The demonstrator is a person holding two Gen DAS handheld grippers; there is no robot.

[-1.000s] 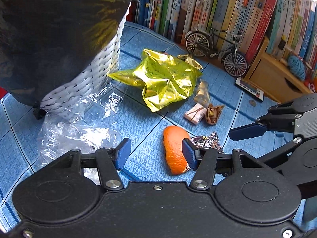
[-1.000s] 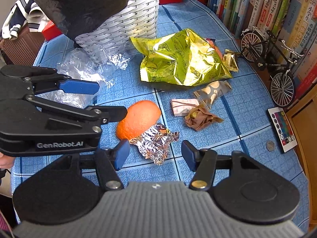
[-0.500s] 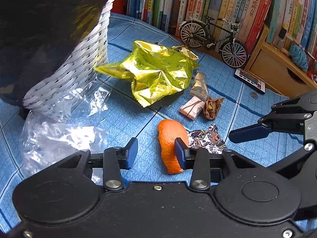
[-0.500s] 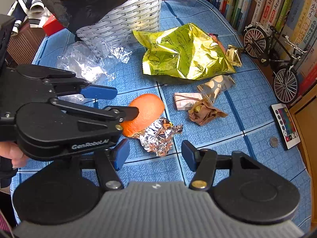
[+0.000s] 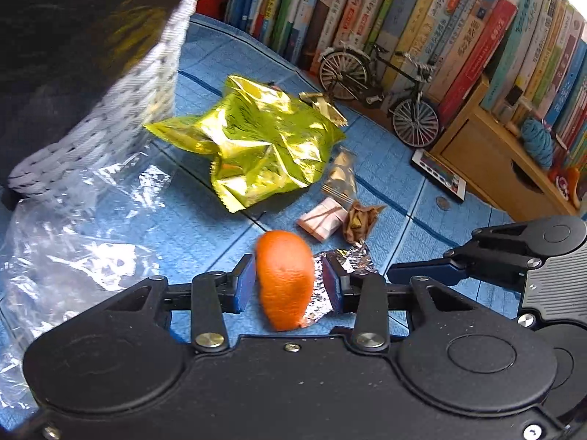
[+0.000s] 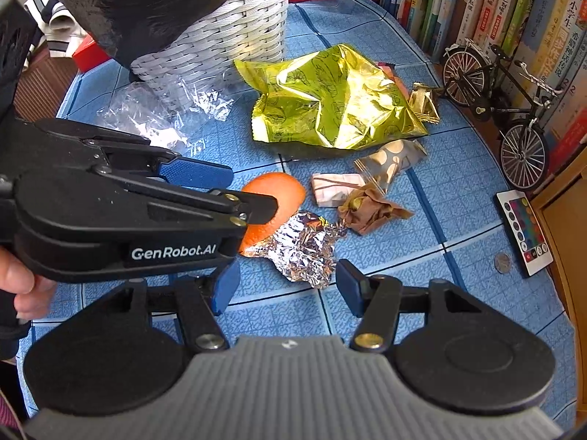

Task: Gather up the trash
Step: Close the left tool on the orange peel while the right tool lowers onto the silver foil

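An orange peel (image 5: 284, 278) lies on the blue mat, touching crumpled silver foil (image 5: 352, 260). My left gripper (image 5: 286, 286) is shut on the peel, one blue pad on each side. In the right wrist view the left gripper's fingers (image 6: 198, 178) cover part of the peel (image 6: 284, 190). My right gripper (image 6: 286, 286) stands open just in front of the foil (image 6: 304, 253), holding nothing. Beyond lie a gold snack bag (image 6: 337, 102), a pink wrapper (image 6: 334, 189), a brown wrapper (image 6: 367, 209) and clear plastic (image 5: 73, 249). The white woven basket (image 6: 234, 36) with a black liner stands at the back left.
A model bicycle (image 6: 502, 110) and a row of books (image 6: 495, 11) line the right side. A small remote (image 6: 524, 231) and a coin (image 6: 502, 262) lie near a wooden drawer box (image 5: 488, 161). A person's hand (image 6: 22, 282) holds the left gripper.
My left gripper moved forward and narrowed from wide open until its pads closed around the orange peel. The right gripper stayed open near the foil.
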